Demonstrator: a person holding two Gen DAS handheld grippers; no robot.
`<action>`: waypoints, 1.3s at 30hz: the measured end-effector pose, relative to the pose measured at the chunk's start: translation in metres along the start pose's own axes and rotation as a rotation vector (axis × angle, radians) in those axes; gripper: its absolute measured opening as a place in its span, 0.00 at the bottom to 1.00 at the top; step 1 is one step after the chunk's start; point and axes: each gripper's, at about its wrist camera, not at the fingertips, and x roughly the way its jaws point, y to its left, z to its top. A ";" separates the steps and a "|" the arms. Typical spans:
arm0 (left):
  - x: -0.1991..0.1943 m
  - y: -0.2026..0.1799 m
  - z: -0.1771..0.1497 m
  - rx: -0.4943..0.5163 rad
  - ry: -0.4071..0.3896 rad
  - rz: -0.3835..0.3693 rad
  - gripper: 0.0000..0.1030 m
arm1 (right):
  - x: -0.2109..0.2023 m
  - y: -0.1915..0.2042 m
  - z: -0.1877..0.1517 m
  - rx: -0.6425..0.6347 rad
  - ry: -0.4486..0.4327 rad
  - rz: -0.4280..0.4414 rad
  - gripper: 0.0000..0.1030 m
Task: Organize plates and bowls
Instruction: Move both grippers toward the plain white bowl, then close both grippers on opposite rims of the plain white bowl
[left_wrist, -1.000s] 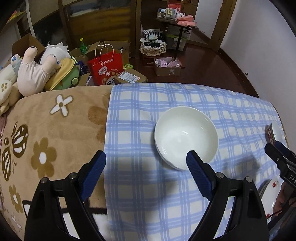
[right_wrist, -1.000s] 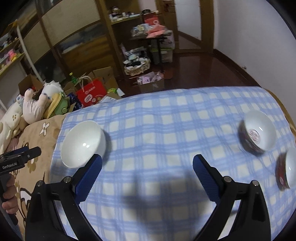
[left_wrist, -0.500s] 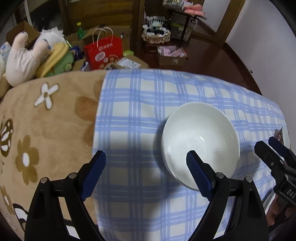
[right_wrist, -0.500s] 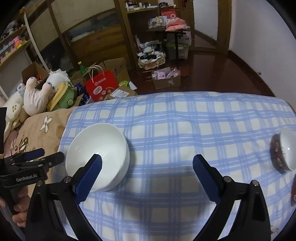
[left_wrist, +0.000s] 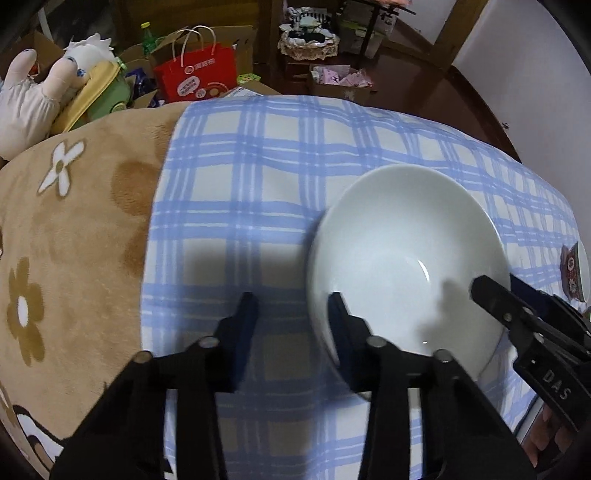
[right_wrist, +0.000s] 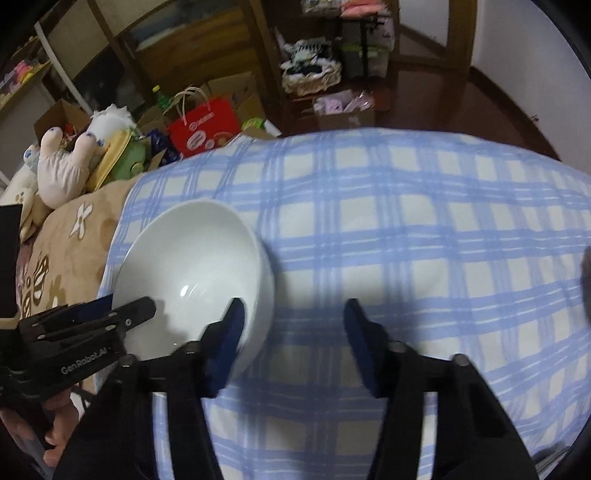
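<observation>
On blue checked cloth (left_wrist: 258, 177), white bowl (left_wrist: 402, 254), left gripper (left_wrist: 290, 314) and right gripper (right_wrist: 293, 321) closing astride its opposite rims, pads not yet pressing

Dim indoor light from above; gripper shadows fall on the checked cloth (left_wrist: 258, 206); glare glints in the white bowl (left_wrist: 406, 258); right view blurred (fisheye-bent edges).

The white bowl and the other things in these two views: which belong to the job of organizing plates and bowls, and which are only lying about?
Belong to the job:
- white bowl, its rim between the closing jaws of the left gripper and right gripper
- patterned bowl at the edge of the left view

Only lying about:
- red paper bag
- plush toy
- wicker basket
</observation>
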 end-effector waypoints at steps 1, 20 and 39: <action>-0.001 -0.002 -0.001 -0.003 0.001 -0.015 0.25 | 0.002 0.001 0.000 0.008 0.010 0.011 0.38; -0.030 -0.031 -0.026 0.036 -0.012 0.003 0.09 | -0.022 0.001 -0.020 0.069 0.022 -0.013 0.08; -0.072 -0.108 -0.065 0.042 -0.056 -0.088 0.09 | -0.096 -0.066 -0.058 0.120 -0.038 -0.045 0.09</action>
